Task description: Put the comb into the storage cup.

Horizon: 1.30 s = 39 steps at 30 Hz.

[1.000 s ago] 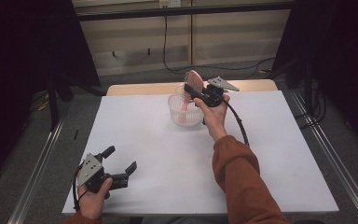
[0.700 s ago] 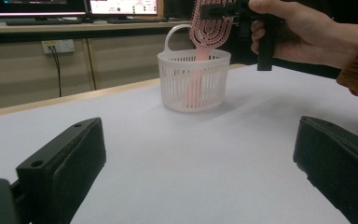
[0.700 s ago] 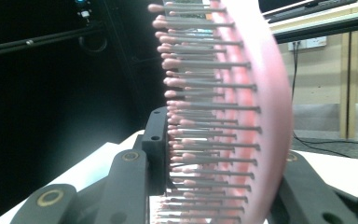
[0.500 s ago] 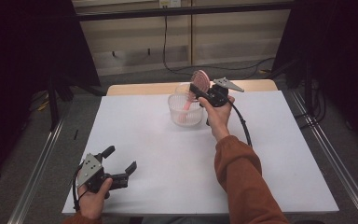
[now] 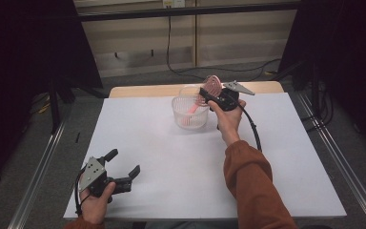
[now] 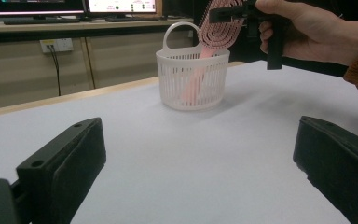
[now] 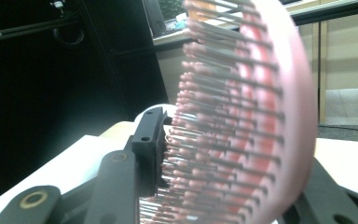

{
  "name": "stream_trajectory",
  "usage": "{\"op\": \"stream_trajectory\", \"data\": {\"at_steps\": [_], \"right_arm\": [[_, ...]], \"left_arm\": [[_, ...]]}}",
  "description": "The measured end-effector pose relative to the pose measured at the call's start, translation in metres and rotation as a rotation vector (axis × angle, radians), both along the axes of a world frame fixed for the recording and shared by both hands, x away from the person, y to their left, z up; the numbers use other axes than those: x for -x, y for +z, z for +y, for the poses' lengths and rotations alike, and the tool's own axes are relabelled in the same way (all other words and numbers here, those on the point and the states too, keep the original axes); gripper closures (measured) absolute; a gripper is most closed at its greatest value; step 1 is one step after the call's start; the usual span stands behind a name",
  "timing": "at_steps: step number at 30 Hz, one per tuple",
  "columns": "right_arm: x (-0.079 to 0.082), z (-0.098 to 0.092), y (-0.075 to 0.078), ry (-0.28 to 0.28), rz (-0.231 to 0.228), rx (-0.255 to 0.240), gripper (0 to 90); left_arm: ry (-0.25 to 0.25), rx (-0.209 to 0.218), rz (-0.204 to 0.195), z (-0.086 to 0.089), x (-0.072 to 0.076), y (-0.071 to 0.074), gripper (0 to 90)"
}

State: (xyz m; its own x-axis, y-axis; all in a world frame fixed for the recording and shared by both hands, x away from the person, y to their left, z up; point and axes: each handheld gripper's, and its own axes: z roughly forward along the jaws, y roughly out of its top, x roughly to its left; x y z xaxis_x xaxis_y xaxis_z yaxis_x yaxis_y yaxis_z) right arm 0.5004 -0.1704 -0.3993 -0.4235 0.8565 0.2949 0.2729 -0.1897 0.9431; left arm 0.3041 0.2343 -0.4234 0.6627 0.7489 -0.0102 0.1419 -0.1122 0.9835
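Note:
A pink hairbrush stands tilted in a white slatted basket, handle down inside and bristled head above the rim. My right gripper reaches in from the right. The brush head sits between its jaws, bristle tips against the left pad and the brush's back toward the other jaw. These jaws have just been opening, with the head still between them. My left gripper rests open and empty at the table's near left corner. From there the basket and brush stand well ahead.
The white table top spreads wide around the basket, with a wooden edge at the far side. Metal rails run along both sides on the floor. Cables hang at the back wall. The right gripper's cable trails down beside the forearm.
The brush head and my right gripper have shifted a little to the right above the basket. The left gripper has stayed where it was.

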Motion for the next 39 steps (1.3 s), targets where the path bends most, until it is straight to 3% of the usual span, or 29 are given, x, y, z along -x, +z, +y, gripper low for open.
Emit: {"op": "stream_trajectory", "data": {"at_steps": [10,15,25,39], "right_arm": [[-0.0026,0.0011,-0.0043,0.007,0.018,0.007,52.7],[-0.0011,0.0028,-0.0045,0.014,0.011,0.053,51.6],[-0.0025,-0.0008,-0.0047,0.007,0.019,0.050,48.9],[-0.0033,-0.0059,-0.0054,-0.006,0.053,0.046,30.3]], "left_arm": [[-0.003,0.001,0.001,0.0001,-0.0006,-0.0002,2.4],[-0.003,0.007,0.005,-0.0001,-0.0008,-0.0005,2.4],[-0.007,0.010,0.011,0.0001,-0.0013,-0.0008,2.4],[-0.005,0.007,0.010,0.0003,-0.0015,-0.0009,2.4]]}}
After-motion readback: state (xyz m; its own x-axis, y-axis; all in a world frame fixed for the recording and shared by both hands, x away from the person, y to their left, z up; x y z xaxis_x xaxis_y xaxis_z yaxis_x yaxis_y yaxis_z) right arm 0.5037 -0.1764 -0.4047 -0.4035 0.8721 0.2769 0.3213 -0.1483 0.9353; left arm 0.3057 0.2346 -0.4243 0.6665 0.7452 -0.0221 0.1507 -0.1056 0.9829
